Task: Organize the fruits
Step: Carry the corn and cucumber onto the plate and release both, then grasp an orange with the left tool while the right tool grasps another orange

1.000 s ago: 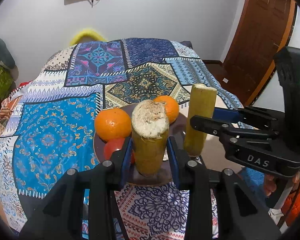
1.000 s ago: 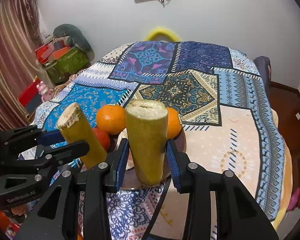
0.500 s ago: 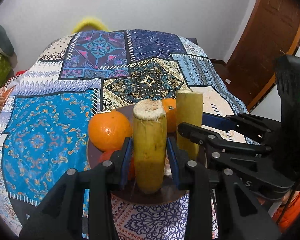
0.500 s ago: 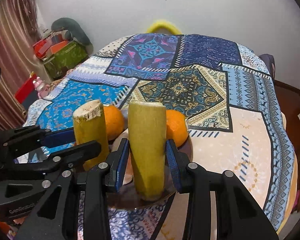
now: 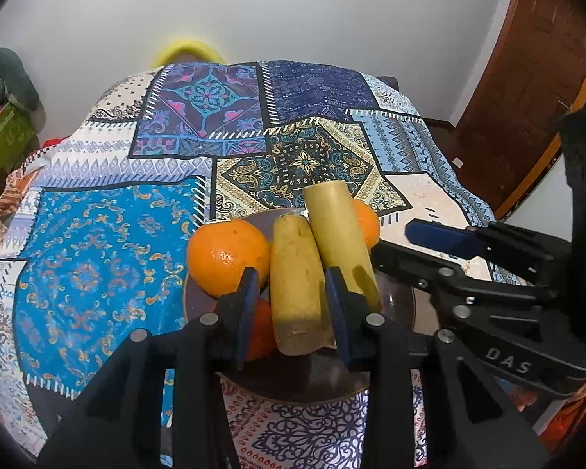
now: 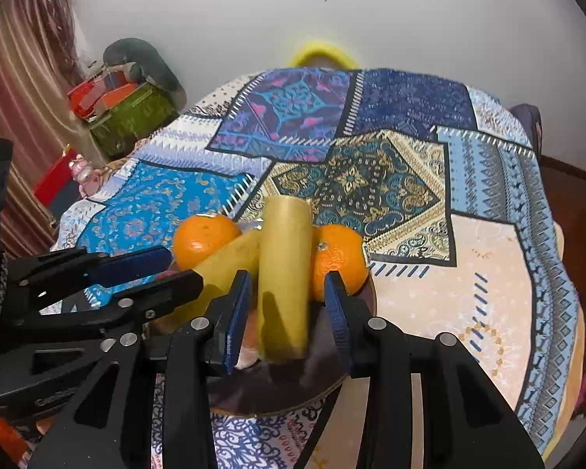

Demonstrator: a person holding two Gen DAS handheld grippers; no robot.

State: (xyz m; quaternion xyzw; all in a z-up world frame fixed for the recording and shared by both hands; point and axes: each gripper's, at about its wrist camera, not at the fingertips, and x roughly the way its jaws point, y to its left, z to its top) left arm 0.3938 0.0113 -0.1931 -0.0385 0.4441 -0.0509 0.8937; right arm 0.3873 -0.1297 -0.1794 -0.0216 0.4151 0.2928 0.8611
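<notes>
Two yellow-green cut stalk pieces lie tilted on a dark brown plate (image 5: 394,312), leaning side by side between two oranges (image 5: 226,258) (image 5: 367,222). The left stalk (image 5: 293,285) lies between the blue pads of my left gripper (image 5: 293,293), with a gap at the left pad where a red fruit (image 5: 259,332) shows. The right stalk (image 6: 283,273) lies between the pads of my right gripper (image 6: 289,293), with gaps on both sides. Both grippers stand narrowly open over the plate's near rim (image 6: 285,398). In the left wrist view the right gripper (image 5: 390,242) is beside its stalk (image 5: 336,234).
The plate sits near the front of a round table under a patchwork cloth (image 5: 97,265). A yellow chair back (image 6: 320,51) stands behind the far edge. A green box (image 6: 133,117) and red things are at the left, and a brown door (image 5: 527,90) at the right.
Both stalks stood upright, clamped in the grippers. Now they have tipped away and lie on the plate against the oranges, free of the pads. The grippers have hardly moved.
</notes>
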